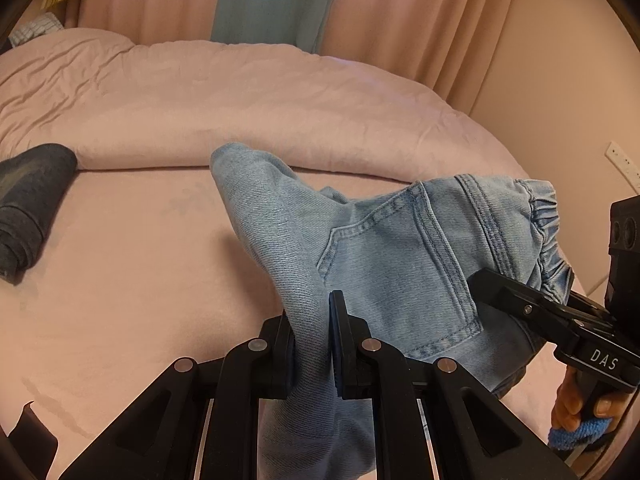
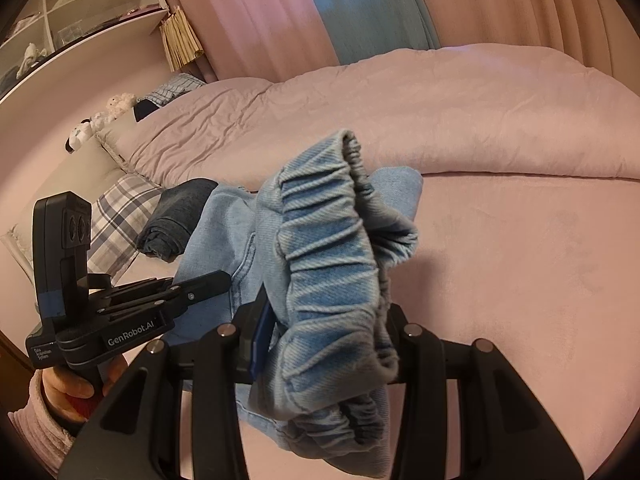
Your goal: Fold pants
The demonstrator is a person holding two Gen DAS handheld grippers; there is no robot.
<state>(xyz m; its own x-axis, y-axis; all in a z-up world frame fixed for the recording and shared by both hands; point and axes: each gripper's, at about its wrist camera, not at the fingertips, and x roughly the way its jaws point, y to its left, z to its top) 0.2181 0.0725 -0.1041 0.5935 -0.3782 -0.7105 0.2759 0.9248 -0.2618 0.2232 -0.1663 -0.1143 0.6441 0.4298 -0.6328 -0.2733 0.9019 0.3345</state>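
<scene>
One pair of light blue denim pants with an elasticated waistband. Two black two-finger grippers: the left gripper and the right gripper. One rolled bundle of dark blue denim. One wide pink bed sheet and one rumpled pink duvet. One grey-and-white plaid pillow, plus one plain cream pillow beside it. One small checked blue cloth at the bed's far end. About three white soft toys in a row, exact number hard to tell. One white wall socket strip.
</scene>
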